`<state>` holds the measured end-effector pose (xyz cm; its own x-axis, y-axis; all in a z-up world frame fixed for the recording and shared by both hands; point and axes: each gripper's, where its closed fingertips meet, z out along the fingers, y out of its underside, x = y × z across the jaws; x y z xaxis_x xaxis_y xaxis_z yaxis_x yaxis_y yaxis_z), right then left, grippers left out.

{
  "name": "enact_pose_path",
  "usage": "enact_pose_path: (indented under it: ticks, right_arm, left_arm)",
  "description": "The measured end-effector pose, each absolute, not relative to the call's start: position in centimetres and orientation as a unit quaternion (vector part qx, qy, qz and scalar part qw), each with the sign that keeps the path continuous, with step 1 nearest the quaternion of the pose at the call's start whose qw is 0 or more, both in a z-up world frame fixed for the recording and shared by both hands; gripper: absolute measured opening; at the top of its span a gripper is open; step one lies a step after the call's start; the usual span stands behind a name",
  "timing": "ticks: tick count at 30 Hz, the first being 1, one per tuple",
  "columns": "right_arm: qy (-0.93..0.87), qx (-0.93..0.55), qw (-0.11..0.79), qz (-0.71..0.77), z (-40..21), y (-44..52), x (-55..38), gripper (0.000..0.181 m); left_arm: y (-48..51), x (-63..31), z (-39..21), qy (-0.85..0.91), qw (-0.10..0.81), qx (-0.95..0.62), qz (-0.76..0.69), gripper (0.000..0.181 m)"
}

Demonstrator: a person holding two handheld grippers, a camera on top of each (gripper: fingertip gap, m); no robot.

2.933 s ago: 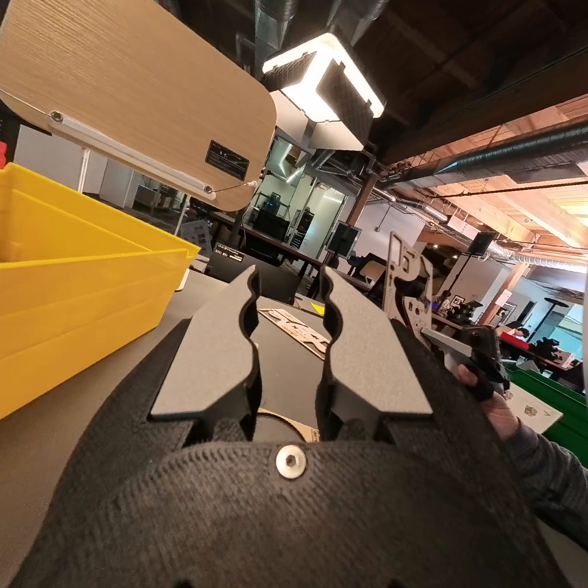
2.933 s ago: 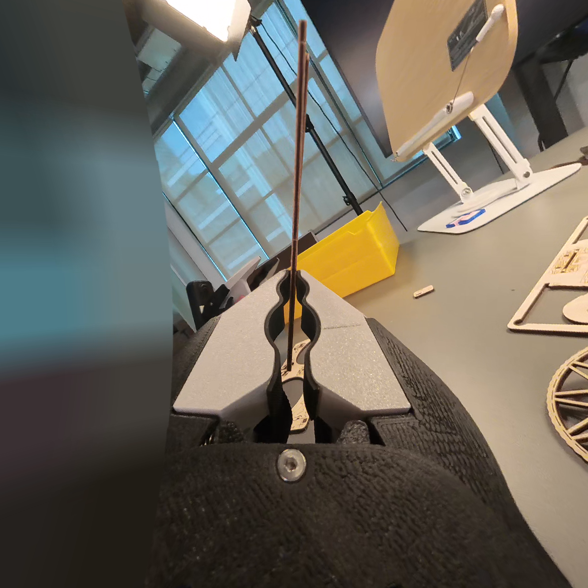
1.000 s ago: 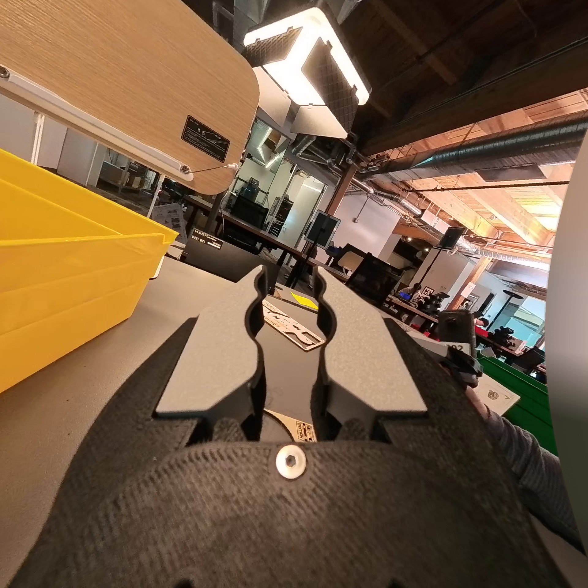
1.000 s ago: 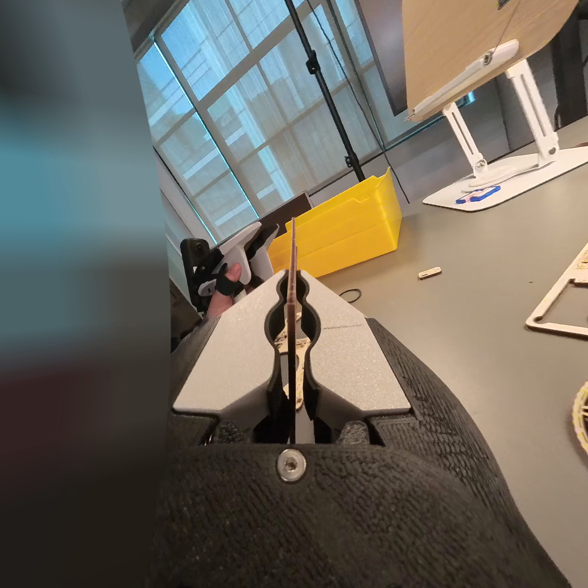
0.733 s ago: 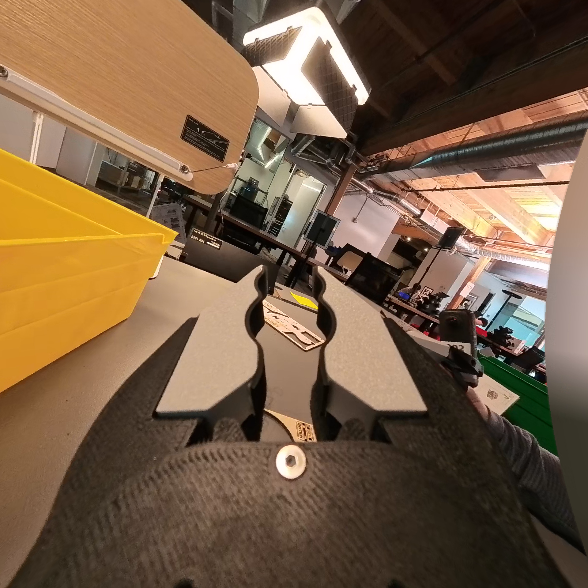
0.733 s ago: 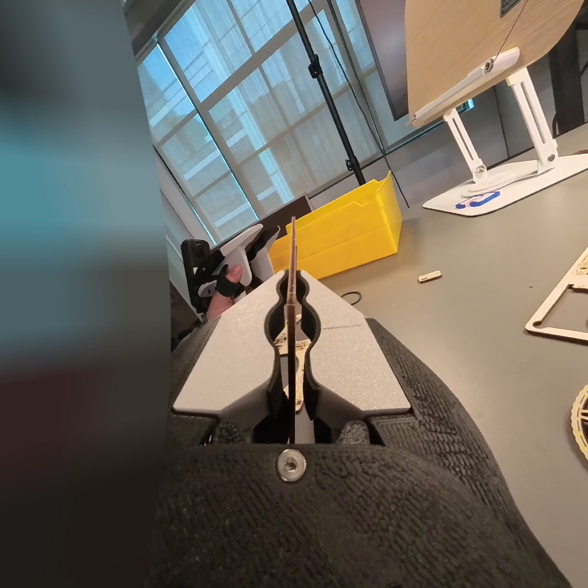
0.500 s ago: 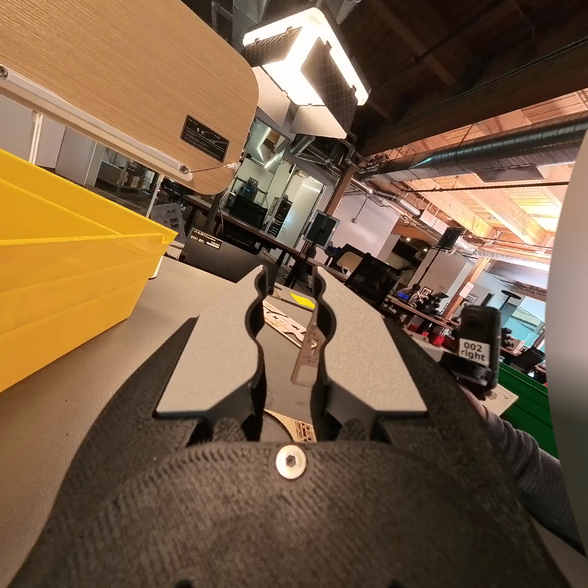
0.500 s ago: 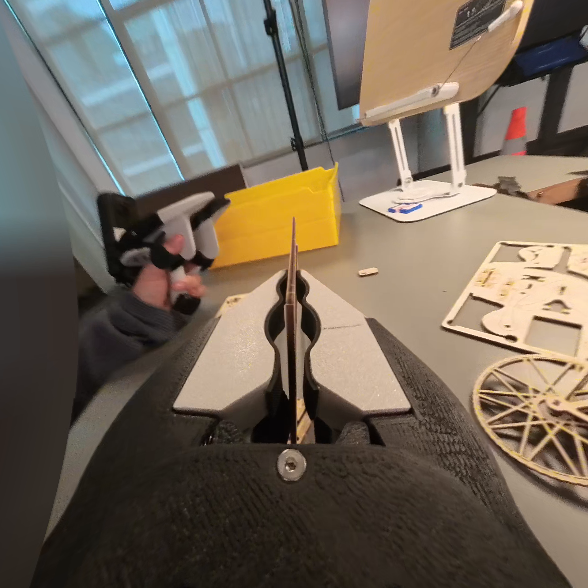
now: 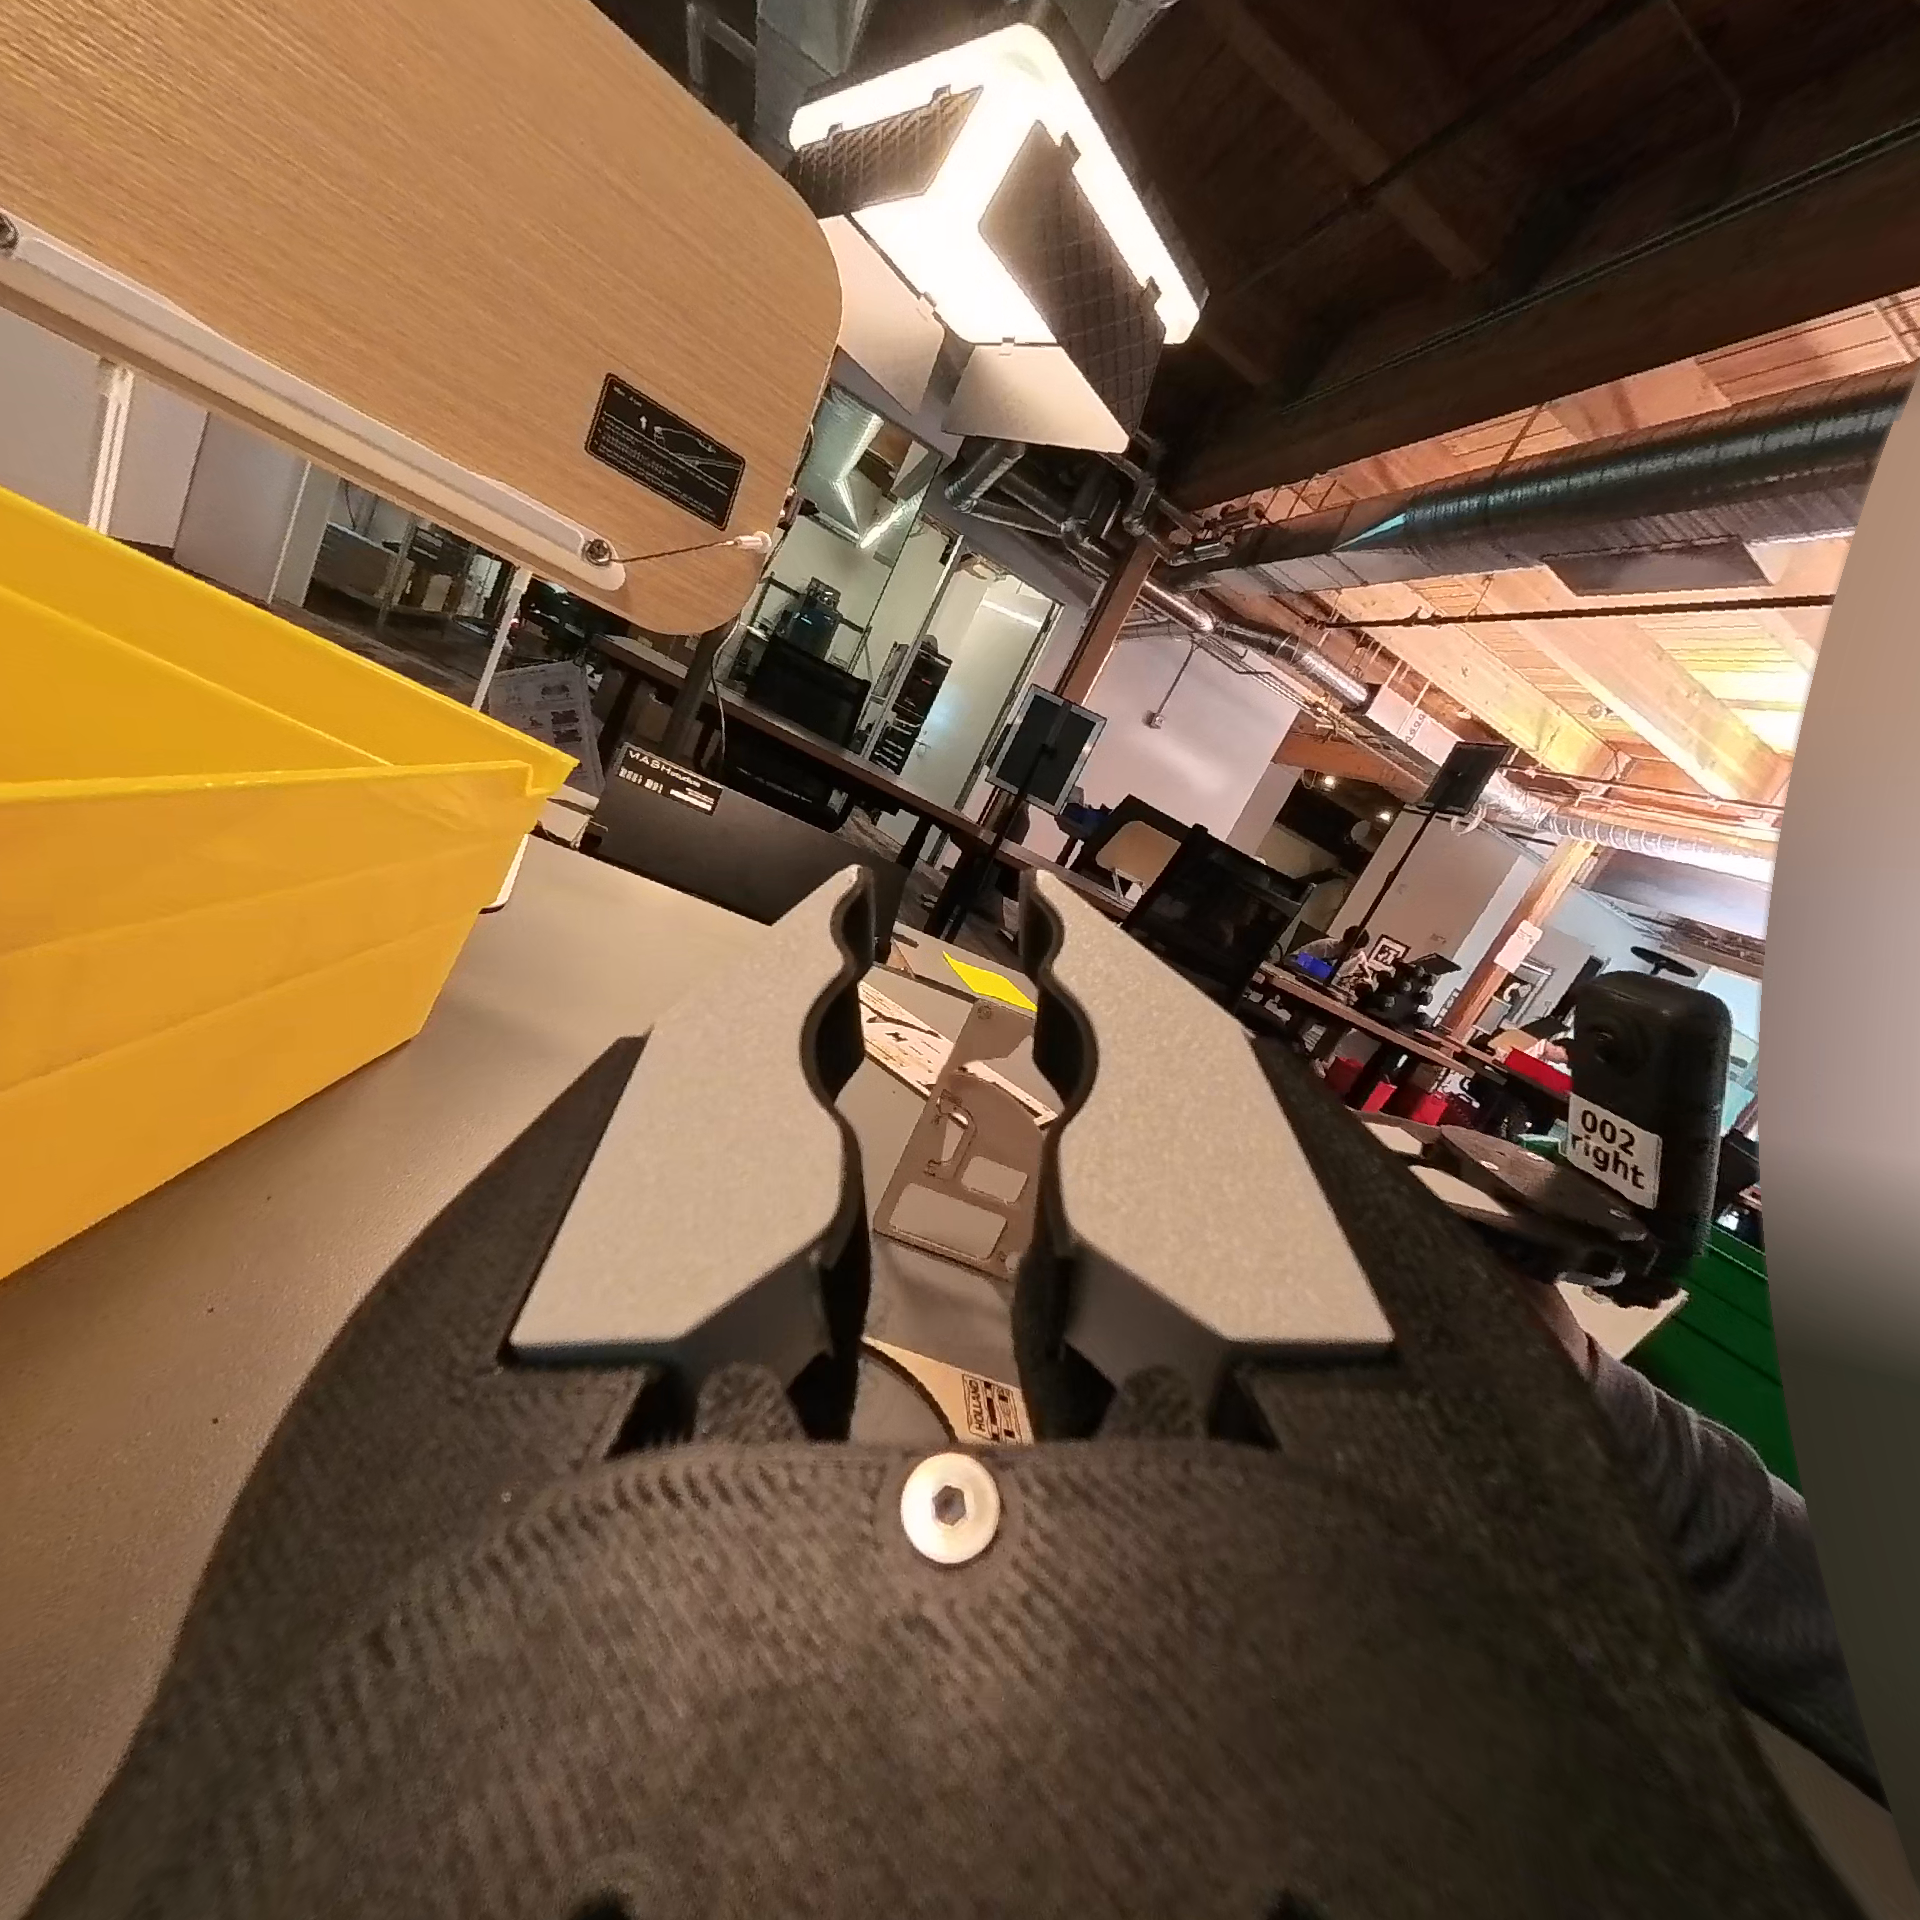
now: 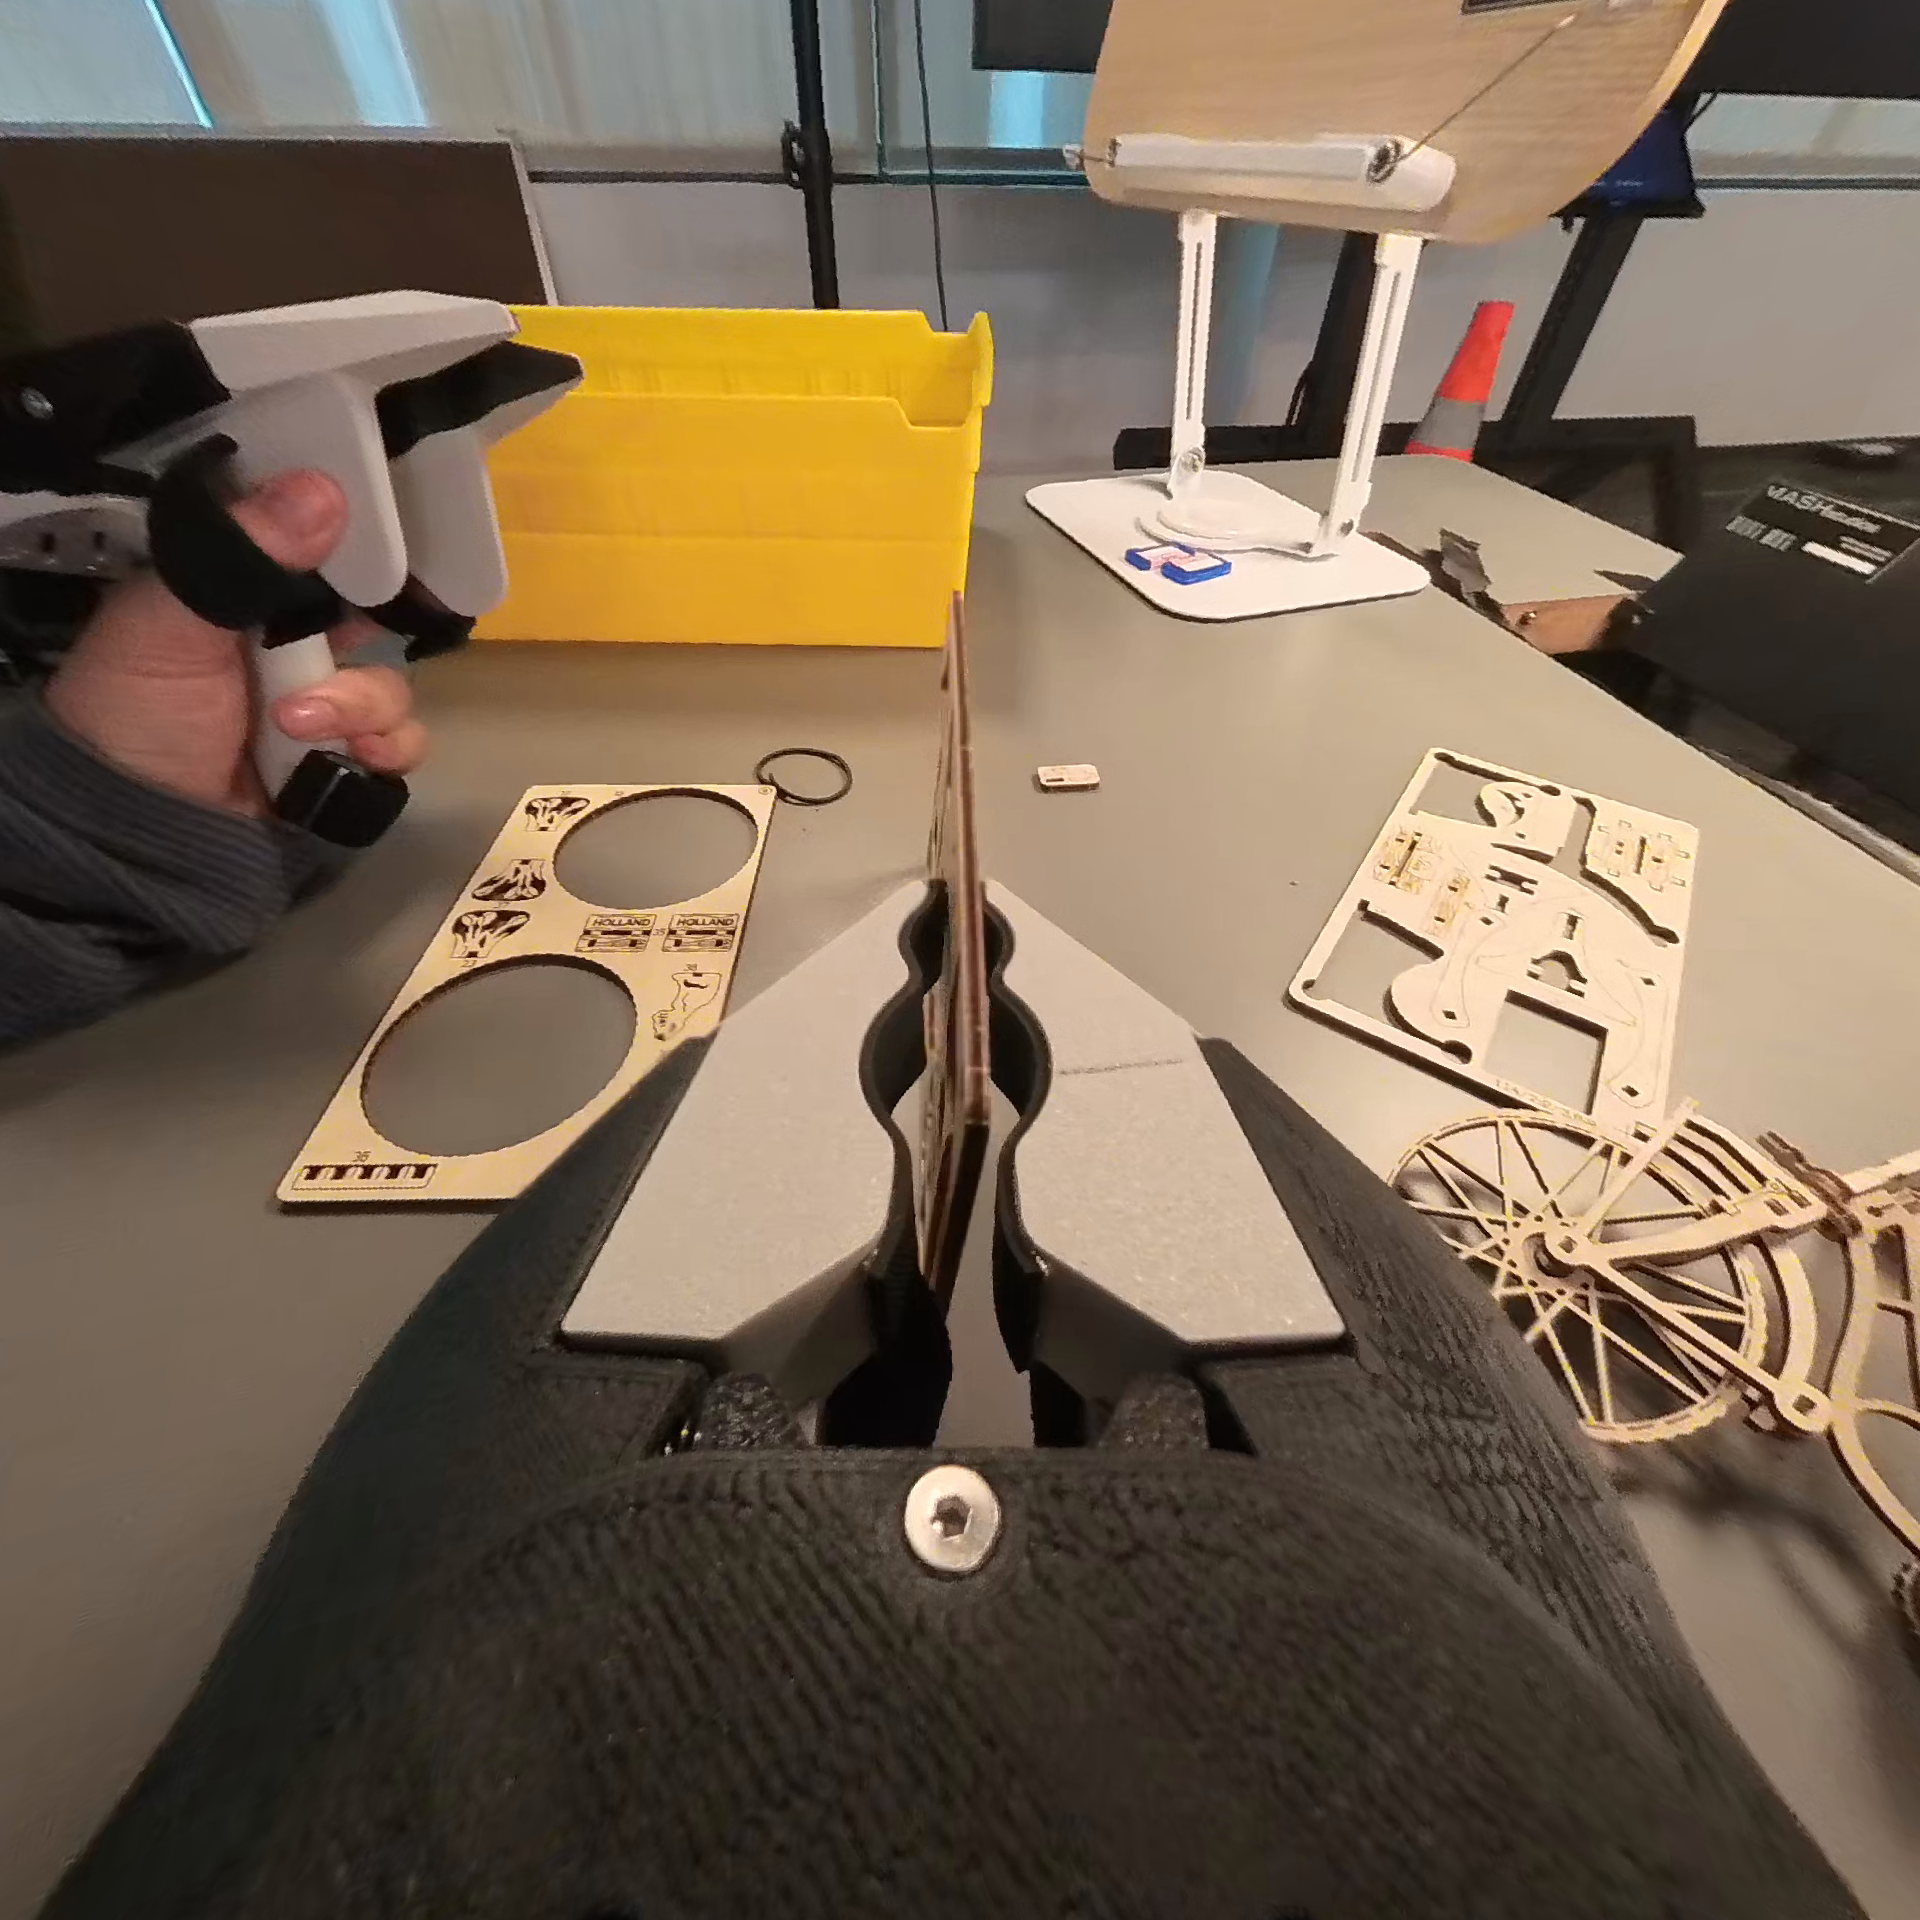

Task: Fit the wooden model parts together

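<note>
**Thin sheet held on edge**

The right gripper (image 10: 951, 1049) clenches a wooden part sheet (image 10: 958, 831) upright above the counter (image 10: 1195, 727); keep it vertical, squeezing gently. Beyond, the left gripper (image 10: 499, 405) hovers released over the punched sheet (image 10: 520, 997), bicycle model (image 10: 1621, 1278) alongside

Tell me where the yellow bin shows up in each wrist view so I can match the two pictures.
Left wrist view: the yellow bin fills the left edge, close by, left of the open left gripper.
Right wrist view: it sits at upper centre-left, at the table's far side, behind the wooden sheet with two round holes.
Shared landmark: the tilted wooden stand beside the bin.
</note>
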<state>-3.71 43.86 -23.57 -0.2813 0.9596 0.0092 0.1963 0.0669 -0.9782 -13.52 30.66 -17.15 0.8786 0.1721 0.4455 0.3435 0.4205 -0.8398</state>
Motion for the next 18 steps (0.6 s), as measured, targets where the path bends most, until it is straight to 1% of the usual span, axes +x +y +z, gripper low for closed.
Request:
enact_pose_path:
  ticks: [7, 12, 18]
  right_arm:
    - [-0.660, -0.468, 0.381, 0.448, -25.1, 43.7, -4.0, 0.009]
    - [-0.686, -0.438, 0.409, 0.412, -25.4, 42.8, -4.0, 0.032]
    - [-0.709, -0.389, 0.442, 0.389, -25.4, 41.5, -3.2, 0.044]
  left_arm:
    - [30.7, -13.5, -17.2, -0.241, 0.808, -0.535, -0.056, 0.026]
    - [30.6, -13.5, -17.2, -0.241, 0.808, -0.535, -0.056, 0.026]
    - [30.4, -13.8, -17.1, -0.249, 0.810, -0.527, -0.062, 0.026]
